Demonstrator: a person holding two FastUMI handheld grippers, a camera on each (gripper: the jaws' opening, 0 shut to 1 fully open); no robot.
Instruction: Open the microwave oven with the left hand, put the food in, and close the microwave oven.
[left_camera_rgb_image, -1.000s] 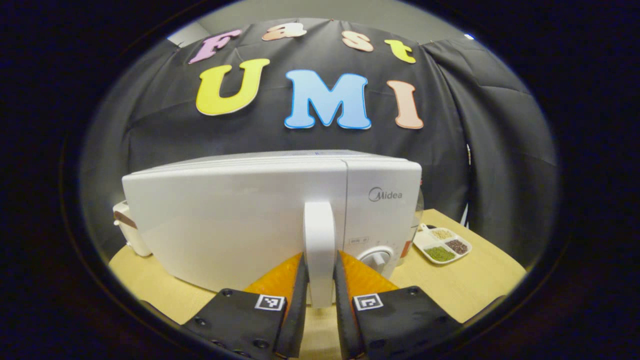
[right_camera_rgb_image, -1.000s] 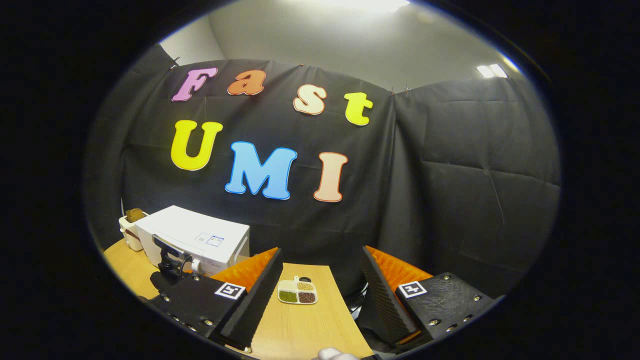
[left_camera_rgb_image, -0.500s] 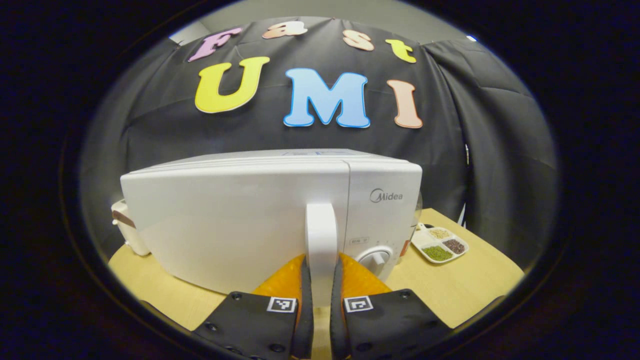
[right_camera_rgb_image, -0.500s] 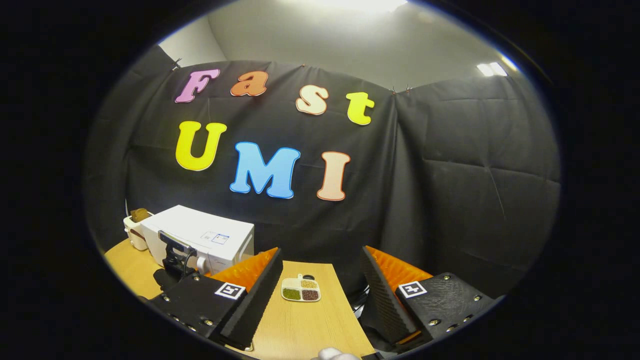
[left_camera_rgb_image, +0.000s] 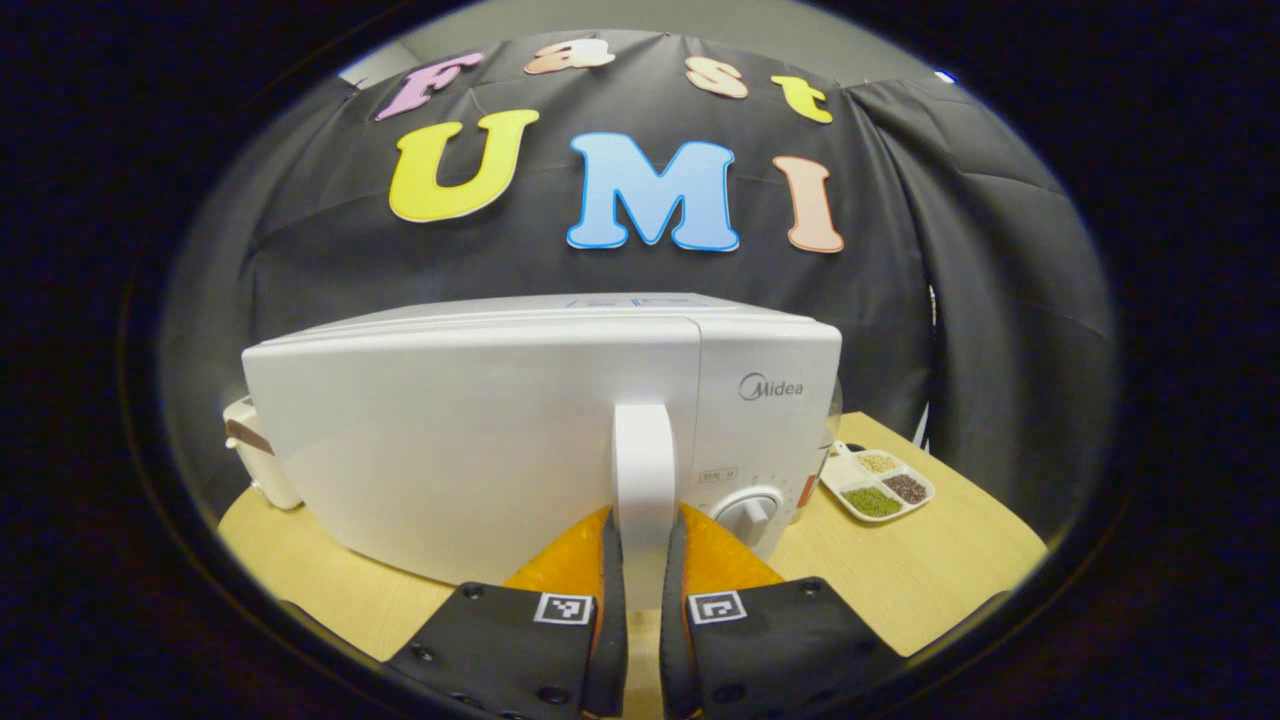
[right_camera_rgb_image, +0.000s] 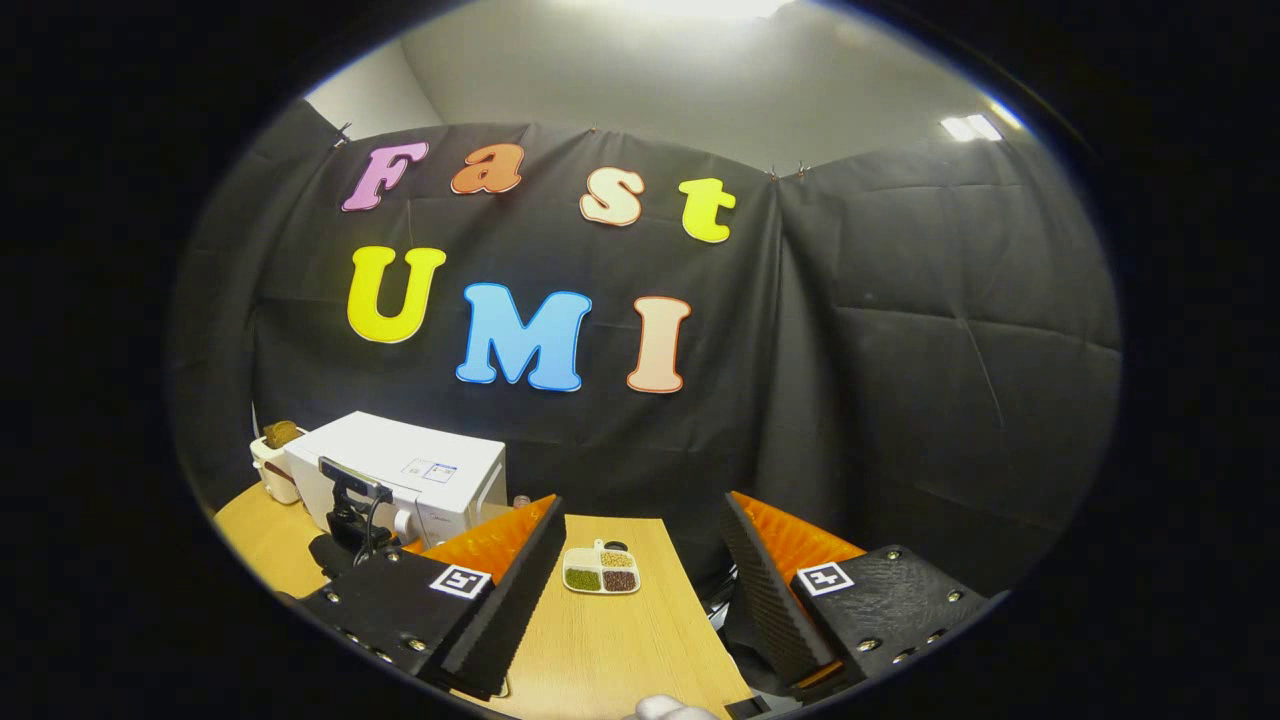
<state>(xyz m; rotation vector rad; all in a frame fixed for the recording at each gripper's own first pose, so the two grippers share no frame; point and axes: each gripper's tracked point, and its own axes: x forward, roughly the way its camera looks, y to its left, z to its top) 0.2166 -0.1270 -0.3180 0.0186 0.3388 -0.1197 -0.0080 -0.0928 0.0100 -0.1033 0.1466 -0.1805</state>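
While your grip holds: both fingers of your left gripper (left_camera_rgb_image: 641, 560) clamp the door handle (left_camera_rgb_image: 643, 470).
Microwave (left_camera_rgb_image: 520, 420): door closed, on the wooden table (left_camera_rgb_image: 930, 560).
Food tray (right_camera_rgb_image: 601, 574): far of your right gripper (right_camera_rgb_image: 640, 580), between its gaping jaws, untouched.
Microwave's right: same tray.

We see black cloth (right_camera_rgb_image: 900, 330) hung as the booth's wall across the middle of both views, its panels meeting at a seam right of centre. Above it, a pale grey wall (right_camera_rgb_image: 640, 90) and a ceiling light (right_camera_rgb_image: 960, 127) at upper right. A light wooden table (right_camera_rgb_image: 610, 640) fills the lower centre.
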